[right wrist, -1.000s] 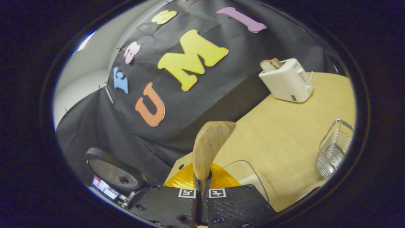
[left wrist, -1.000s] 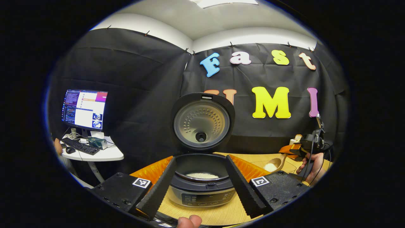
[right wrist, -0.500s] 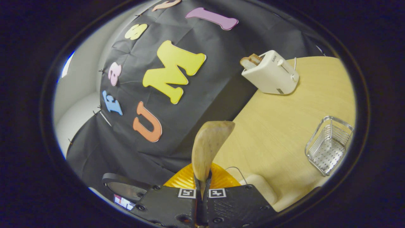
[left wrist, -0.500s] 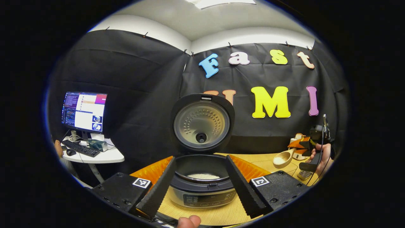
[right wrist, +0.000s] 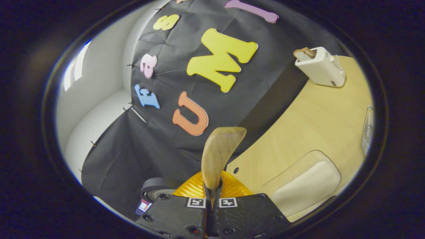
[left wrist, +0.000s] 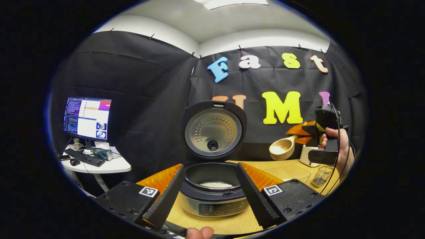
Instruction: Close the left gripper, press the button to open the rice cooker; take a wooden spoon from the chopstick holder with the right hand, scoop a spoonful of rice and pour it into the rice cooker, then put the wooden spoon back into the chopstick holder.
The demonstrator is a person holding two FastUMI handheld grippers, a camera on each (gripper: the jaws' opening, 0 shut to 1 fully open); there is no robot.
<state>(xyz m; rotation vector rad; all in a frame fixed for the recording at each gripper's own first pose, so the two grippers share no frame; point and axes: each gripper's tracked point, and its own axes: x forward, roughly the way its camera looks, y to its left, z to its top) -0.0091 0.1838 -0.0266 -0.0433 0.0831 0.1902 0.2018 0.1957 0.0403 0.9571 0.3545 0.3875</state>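
Observation:
The rice cooker (left wrist: 214,199) stands on the table with its lid (left wrist: 213,131) up and a little white rice (left wrist: 215,184) in the pot. My left gripper (left wrist: 211,199) is open just in front of it, one finger on each side of the pot. To the right, my right gripper (left wrist: 312,131) hangs in a hand well above the table, shut on the handle of the wooden spoon (left wrist: 281,148). A pale patch lies in the spoon's bowl. In the right gripper view the right gripper (right wrist: 212,196) clamps the spoon (right wrist: 219,154), seen edge-on. The wire chopstick holder (left wrist: 320,176) stands below that hand.
A clear flat container of rice (right wrist: 305,184) lies on the wooden table (right wrist: 315,116) right of the cooker. A white toaster (right wrist: 320,66) with bread stands at the back. The chopstick holder (right wrist: 367,132) sits at the table's right. A side desk with a monitor (left wrist: 88,116) is far left.
My right gripper has lifted the spoon from just above the rice container to well above the table and turned. The left gripper has barely moved.

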